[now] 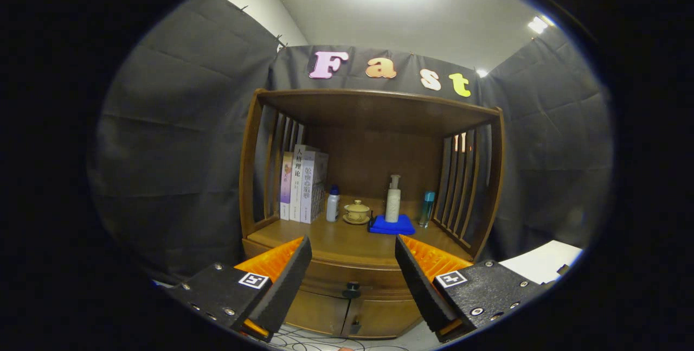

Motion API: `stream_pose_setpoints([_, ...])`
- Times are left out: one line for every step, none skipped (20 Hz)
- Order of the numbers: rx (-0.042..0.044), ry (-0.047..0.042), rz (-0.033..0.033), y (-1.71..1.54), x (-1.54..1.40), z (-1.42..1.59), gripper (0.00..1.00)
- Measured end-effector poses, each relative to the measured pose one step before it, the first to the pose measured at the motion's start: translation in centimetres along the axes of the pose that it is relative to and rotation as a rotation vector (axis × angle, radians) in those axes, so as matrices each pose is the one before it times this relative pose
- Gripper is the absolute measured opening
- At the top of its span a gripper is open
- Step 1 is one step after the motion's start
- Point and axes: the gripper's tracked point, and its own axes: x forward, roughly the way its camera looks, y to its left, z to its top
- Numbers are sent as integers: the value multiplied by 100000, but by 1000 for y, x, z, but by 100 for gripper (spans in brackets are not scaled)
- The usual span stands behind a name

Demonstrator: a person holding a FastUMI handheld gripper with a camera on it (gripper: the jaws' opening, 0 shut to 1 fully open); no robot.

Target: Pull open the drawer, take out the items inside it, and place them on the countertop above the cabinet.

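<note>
Hovering wide open and empty, the gripper (353, 253) frames the drawer knob (352, 288) at six o'clock between its fingers, drawer (352, 278) shut, so pulling, unloading and stocking the countertop (347, 240) all remain.

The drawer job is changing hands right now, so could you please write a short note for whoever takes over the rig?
Gripper: open, holding nothing, fingers spread wide and aimed at the cabinet front.
Drawer: shut, just beyond the fingers; its dark knob sits between them, a little farther on and untouched.
Countertop: already carries books, a white bottle, a lidded cup, a pump bottle on a blue cloth, and a teal bottle.
Done: nothing yet.
Left: grip the knob, pull the drawer open, lift its contents out, set them on the countertop. The contents are hidden.
</note>
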Motion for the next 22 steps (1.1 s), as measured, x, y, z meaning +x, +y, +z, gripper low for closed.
stream_pose_setpoints([-314,719,-367,234,459,-919,96])
stream_pose_setpoints([-445,881,-1365,55,691,-941,96])
stream_pose_setpoints([-284,878,-1795,-9,752,-951,96])
stream_pose_setpoints([-257,1447,-1492,34,718,-1016,96])
stream_pose_setpoints([36,1645,-1292,108,872,-1508,96])
stream_pose_setpoints([-61,2146,-603,257,789,-1359,95])
stream_pose_setpoints([-221,2226,-1060,175,756,-1456,96])
stream_pose_setpoints([-634,1938,-1384,-67,712,-1243,95])
stream_pose_setpoints([-568,1477,-1237,-366,696,-1205,95])
stream_pose_setpoints([-571,1465,-1525,-362,719,-982,95])
stream_pose_setpoints([-80,1678,-1056,-196,841,-1259,95])
stream_pose_setpoints([506,1834,-437,-109,707,-1016,95])
stream_pose_setpoints([683,1916,-240,-51,743,-1034,95])
stream_pose_setpoints([817,1296,-329,-288,711,-871,95])
stream_pose_setpoints([925,1150,-304,-243,641,-757,95])
stream_pose_setpoints([1038,1400,-99,-179,570,-759,94])
stream_pose_setpoints([1311,1369,377,-103,694,-783,94])
stream_pose_setpoints([1550,1529,733,75,551,-714,94])
stream_pose_setpoints([1401,1319,310,115,466,-764,92])
stream_pose_setpoints([1839,891,799,61,418,-333,91])
stream_pose_setpoints([1806,490,1058,222,234,-469,88])
stream_pose_setpoints([1220,575,849,-16,8,-250,87])
